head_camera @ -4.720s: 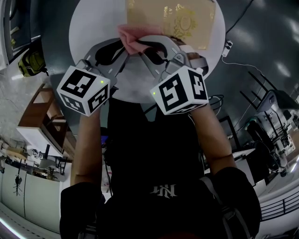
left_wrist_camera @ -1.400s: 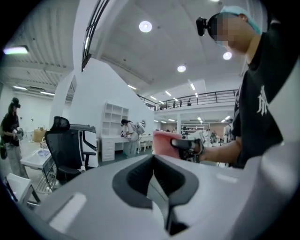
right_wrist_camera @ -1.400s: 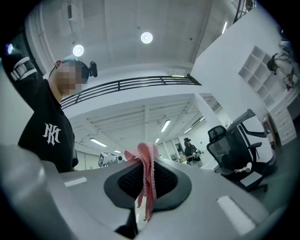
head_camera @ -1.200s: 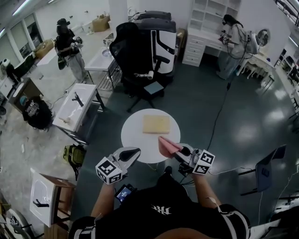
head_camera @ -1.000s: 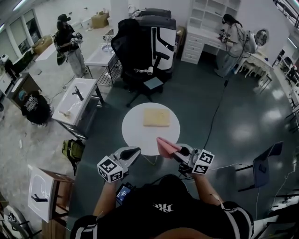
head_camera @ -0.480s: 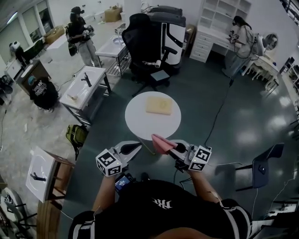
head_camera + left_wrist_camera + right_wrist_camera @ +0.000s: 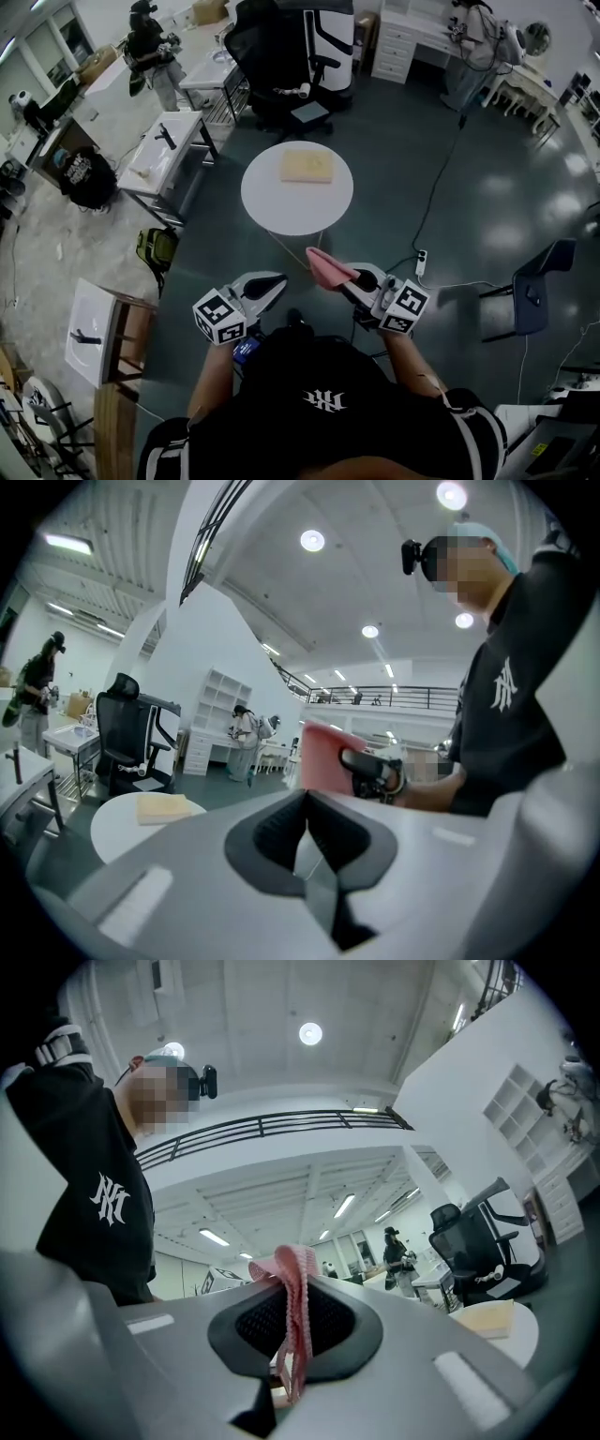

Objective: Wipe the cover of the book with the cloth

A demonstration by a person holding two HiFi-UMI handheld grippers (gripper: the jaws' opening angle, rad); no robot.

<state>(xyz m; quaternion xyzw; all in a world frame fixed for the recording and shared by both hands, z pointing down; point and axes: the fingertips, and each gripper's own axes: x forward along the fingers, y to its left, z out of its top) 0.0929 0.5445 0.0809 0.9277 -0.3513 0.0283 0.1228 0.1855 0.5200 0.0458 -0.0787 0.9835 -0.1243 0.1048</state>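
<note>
A tan book (image 7: 307, 166) lies flat on the far half of a round white table (image 7: 281, 202); it also shows in the left gripper view as the book (image 7: 162, 807) and in the right gripper view as the book (image 7: 487, 1317). My right gripper (image 7: 349, 275) is shut on a pink cloth (image 7: 328, 267), held in the air short of the table; the cloth (image 7: 292, 1312) stands pinched between the jaws. My left gripper (image 7: 265, 283) is shut with nothing in it, level with the right one and left of it. The left gripper view shows the cloth (image 7: 323, 759) beside it.
A black office chair (image 7: 281, 56) stands beyond the table. White sink units (image 7: 164, 150) sit at the left, with a green bag (image 7: 157, 248) on the floor. A power strip and cable (image 7: 420, 261) lie right of the table. Other people stand at the far desks.
Earlier both grippers held the cloth together right at the book. Now I stand back from the table; only the right gripper holds the cloth, and the table has drifted farther off.
</note>
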